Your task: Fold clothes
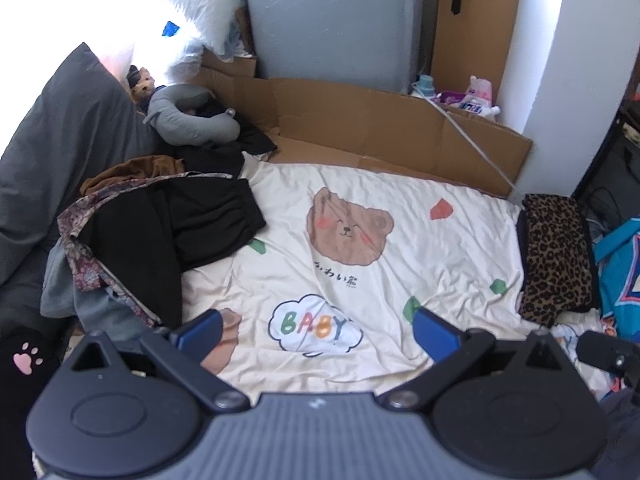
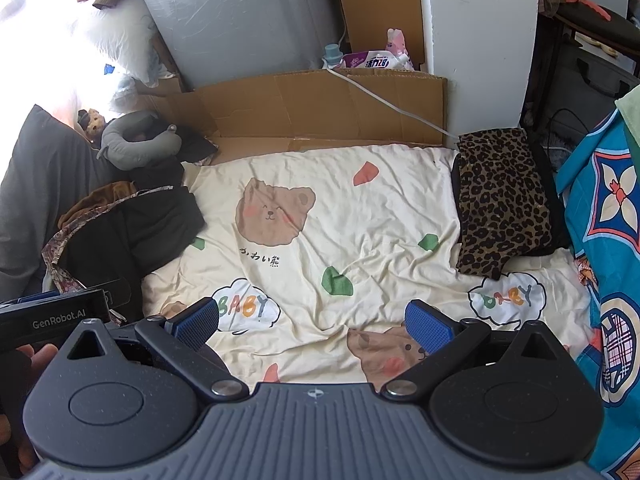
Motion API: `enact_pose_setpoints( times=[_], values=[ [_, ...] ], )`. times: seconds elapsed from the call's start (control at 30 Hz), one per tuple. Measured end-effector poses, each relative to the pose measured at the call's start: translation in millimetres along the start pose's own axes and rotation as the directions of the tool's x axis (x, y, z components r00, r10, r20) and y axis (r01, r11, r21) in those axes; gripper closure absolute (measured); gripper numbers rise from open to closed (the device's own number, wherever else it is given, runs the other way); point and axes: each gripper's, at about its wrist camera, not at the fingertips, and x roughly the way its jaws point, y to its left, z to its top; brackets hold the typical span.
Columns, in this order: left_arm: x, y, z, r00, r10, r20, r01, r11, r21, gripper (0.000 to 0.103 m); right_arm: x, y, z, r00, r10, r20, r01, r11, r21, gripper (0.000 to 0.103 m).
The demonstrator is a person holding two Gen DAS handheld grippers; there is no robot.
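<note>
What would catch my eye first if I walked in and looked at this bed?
Probably the cream sheet with its big smiling bear face in the middle of the bed. On its right edge lies a neatly folded leopard-print garment, while a loose heap of dark clothes sits on the left. Nearest the cameras, the left gripper and right gripper hover open and empty.

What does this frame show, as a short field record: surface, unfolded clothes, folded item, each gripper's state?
surface: cream bear-print sheet, bare in the middle
unfolded clothes: pile of dark garments at the sheet's left edge
folded item: leopard-print garment at the right edge
left gripper: open, empty, above the sheet
right gripper: open, empty, above the sheet
</note>
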Motion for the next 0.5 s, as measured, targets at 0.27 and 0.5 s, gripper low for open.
enact_pose_setpoints(
  times=[0.27,0.5],
  values=[
    [2.7,1.2,1.7,1.0,-0.013,-0.026,0.013,1.0,-0.005,0.001,-0.3,-3.2,-0.4,1.0,0.001,0.002,-0.001,1.0,0.001,0.001],
    [5.0,7.5,3.7,0.999,-0.028,-0.041,0.028,1.0,-0.01,0.001,0.6,-5.4,1.0,1.0,0.018,-0.007,-0.018,1.0,0.014,0.001]
  ],
)
